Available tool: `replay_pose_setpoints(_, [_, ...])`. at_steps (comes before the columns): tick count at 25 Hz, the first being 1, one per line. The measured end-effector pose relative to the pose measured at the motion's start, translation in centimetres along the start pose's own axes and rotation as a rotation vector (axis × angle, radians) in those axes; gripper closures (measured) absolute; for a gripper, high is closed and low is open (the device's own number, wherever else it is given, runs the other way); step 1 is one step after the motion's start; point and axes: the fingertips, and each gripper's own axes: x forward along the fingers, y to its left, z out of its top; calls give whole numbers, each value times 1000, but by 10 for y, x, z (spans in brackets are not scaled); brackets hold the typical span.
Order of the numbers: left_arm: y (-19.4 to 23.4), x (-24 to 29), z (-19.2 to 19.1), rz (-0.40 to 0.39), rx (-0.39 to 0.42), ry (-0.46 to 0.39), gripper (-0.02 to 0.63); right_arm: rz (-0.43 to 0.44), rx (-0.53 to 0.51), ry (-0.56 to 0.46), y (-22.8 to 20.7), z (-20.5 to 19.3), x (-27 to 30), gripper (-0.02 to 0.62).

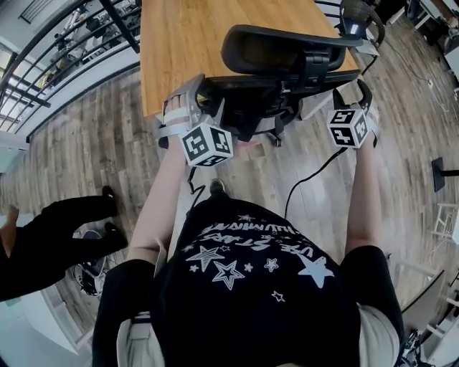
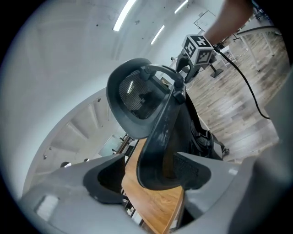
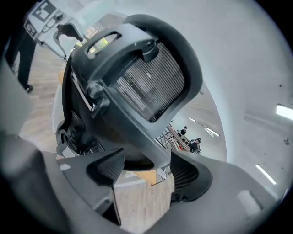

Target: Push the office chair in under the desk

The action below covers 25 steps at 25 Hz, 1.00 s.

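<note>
In the head view the black office chair (image 1: 251, 89) stands at the near edge of the wooden desk (image 1: 179, 43), its headrest (image 1: 287, 46) over the desktop. My left gripper (image 1: 195, 100) is at the left edge of the chair back (image 2: 158, 137). That edge lies between its jaws, a gap shows at one pad, and my left gripper (image 2: 149, 176) is open. My right gripper (image 1: 355, 97) is at the right edge. There my right gripper (image 3: 146, 173) is shut on the rim of the chair back (image 3: 132, 137), below the mesh headrest (image 3: 146, 82).
A black cable (image 1: 315, 172) runs over the wood floor beside the chair's castors (image 1: 276, 136). A person in black (image 1: 50, 236) stands at the left. A railing (image 1: 64, 43) lies beyond the desk's left side, and another chair (image 1: 358, 18) at the top right.
</note>
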Motion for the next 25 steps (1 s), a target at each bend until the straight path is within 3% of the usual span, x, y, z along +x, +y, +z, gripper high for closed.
replay_pose_setpoints(7, [-13, -51, 18, 41, -101, -29, 276, 62, 117, -110, 19, 11, -56, 311])
replay_pose_setpoints(13, [-46, -96, 6, 8, -218, -3, 278, 222, 254, -182, 73, 13, -87, 379])
replay_pose_setpoints(18, [-70, -113, 11, -38, -345, -51, 286, 331, 326, -227, 109, 17, -103, 414])
replay_pose_setpoints(22, [-78, -112, 14, -68, -425, -69, 321, 351, 355, -222, 119, 16, -106, 459])
replay_pose_setpoints(25, [-85, -105, 9, -95, -455, -64, 327, 332, 388, -203, 120, 15, -102, 533])
